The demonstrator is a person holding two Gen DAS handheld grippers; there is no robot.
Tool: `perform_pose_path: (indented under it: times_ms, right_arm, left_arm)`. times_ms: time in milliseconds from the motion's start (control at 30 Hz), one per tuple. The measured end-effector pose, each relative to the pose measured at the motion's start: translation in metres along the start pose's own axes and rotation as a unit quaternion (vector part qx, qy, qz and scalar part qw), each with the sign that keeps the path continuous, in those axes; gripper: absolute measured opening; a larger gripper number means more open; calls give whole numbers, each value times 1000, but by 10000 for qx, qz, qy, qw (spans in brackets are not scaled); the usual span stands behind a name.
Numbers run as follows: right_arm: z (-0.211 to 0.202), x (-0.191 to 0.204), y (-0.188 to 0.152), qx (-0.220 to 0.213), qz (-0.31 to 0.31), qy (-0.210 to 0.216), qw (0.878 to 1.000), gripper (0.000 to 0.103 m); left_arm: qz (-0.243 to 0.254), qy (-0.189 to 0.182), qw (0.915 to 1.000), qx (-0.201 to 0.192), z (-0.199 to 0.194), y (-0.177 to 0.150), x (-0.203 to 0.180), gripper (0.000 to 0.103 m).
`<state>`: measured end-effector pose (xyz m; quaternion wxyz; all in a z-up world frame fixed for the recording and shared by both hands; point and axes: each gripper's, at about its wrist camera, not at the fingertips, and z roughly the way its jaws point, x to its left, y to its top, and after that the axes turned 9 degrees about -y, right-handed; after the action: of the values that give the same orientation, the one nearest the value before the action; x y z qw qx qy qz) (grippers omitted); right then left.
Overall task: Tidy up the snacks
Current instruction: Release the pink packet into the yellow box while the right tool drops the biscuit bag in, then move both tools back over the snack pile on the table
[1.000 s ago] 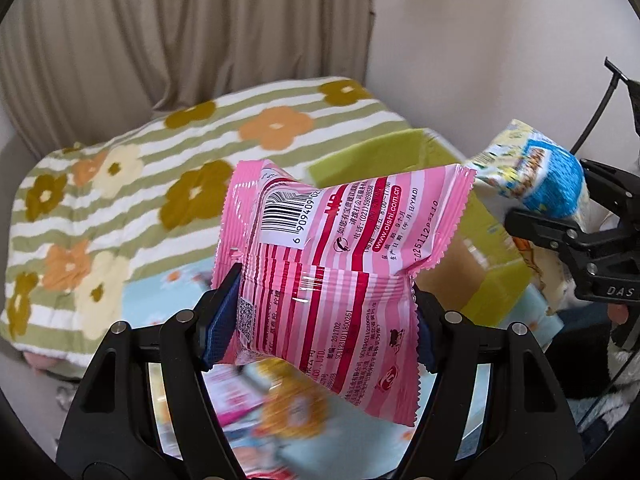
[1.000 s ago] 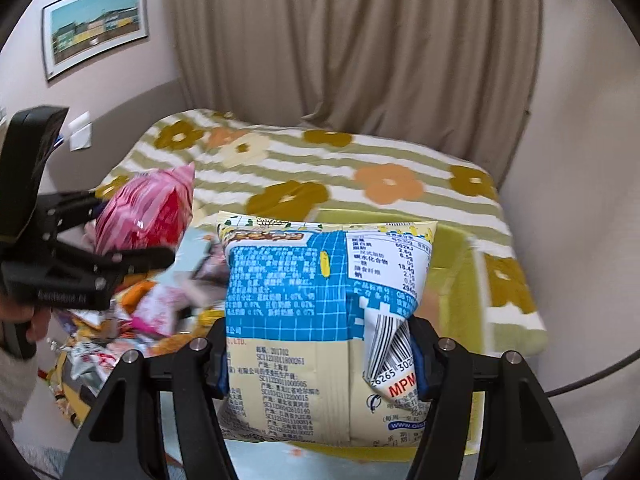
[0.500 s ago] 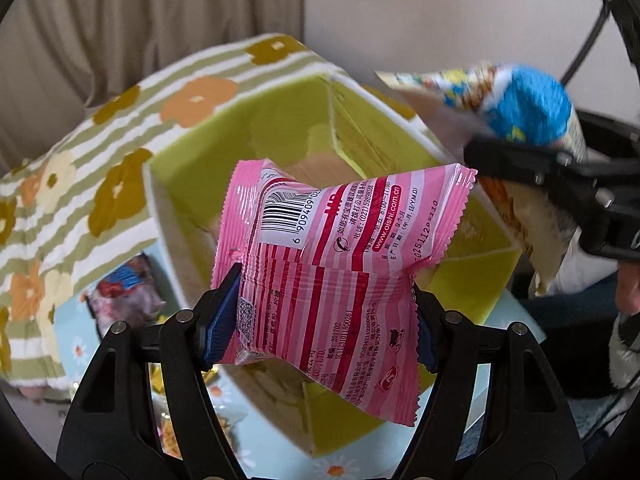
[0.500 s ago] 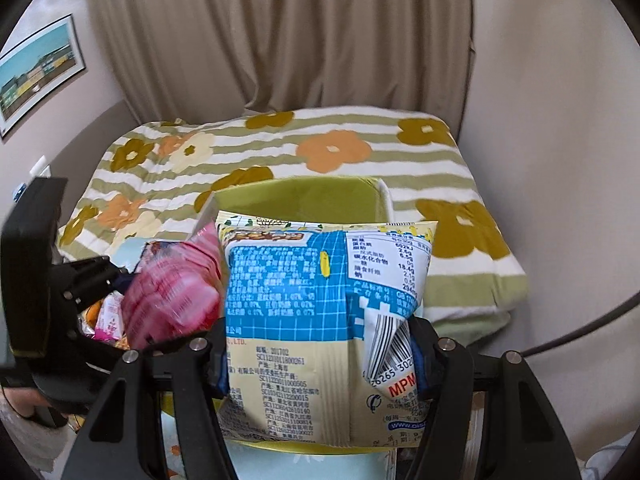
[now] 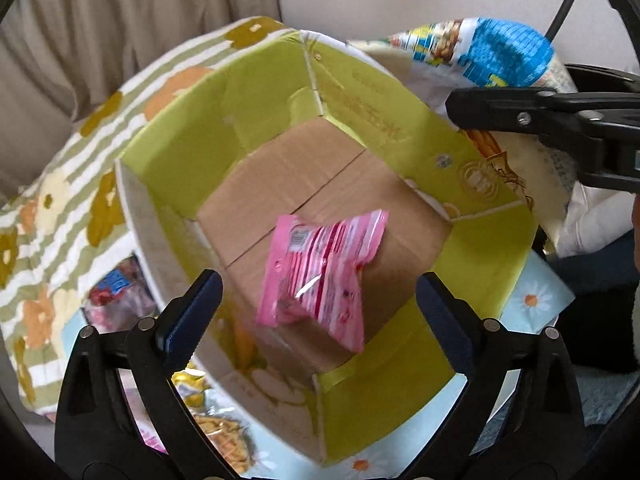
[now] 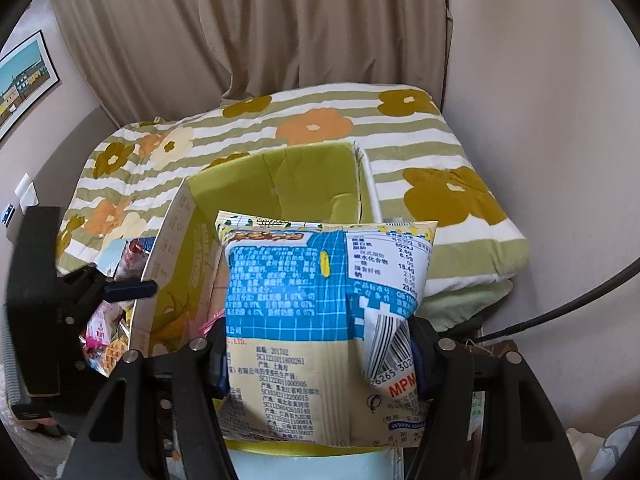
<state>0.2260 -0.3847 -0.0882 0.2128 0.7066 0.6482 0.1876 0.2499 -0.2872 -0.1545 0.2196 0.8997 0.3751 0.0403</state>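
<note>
**Pink snack in box, blue snack gripped**

Green cardboard box [image 5: 472,256] sits on the bed w/ floral quilt [image 6: 320,128]. Right gripper [image 6: 320,354], jaws clamped on blue-yellow snack bag [image 6: 320,304], is at the box's near edge. Left gripper [image 5: 318,304] has jaws apart above the box; pink snack packet [image 5: 320,276] is blurred inside.

Left gripper [image 5: 318,300]: matte black plastic frame, two broad arms splaying to lower left and lower right of the left wrist frame. Fingers [image 5: 192,308] faced with dark blue ribbed pads. Round silver screw heads on each arm, two per side.

Right gripper [image 6: 320,354]: same black frame, same silver screws, dark blue pads at the inner faces. In the left wrist view it shows at upper right as a slim black bar with one silver screw and a small pale marking at the frame edge, unreadable. Thin black cable curves along the right edge of the right wrist frame.
</note>
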Motion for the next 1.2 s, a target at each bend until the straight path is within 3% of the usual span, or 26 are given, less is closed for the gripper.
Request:
perform_pose_path:
  times_ms: [400,433,467,533,667,867,1200]
  right_arm:
    - [30,16,-7,318,-118,37,9994,62]
    - [33,16,-7,329,-118,44,9994,66]
    - [34,16,-8,299,-97,41,9995,83]
    - [34,15,-12,186,-61,80,9998,103]
    - [22,18,-20,-67,-290,-82,9995,103]
    - [6,17,-27,-63,-311,29,9995,103]
    - [-31,24,-27,-463,-542,105,9974,103]
  left_arm:
    - [-238,65,9997,-82,-18,-21,15,97]
    - [-255,68,9996,-81,-19,-22,16,97]
    - [-267,79,9996,-83,-19,-23,16,97]
    - [-305,99,9994,-87,-20,-25,17,97]
    - [-508,80,9986,-139,-25,-33,18,97]
    - [-801,67,9963,-303,-36,-41,16,97]
    - [-880,469,9919,-785,-75,-44,2,97]
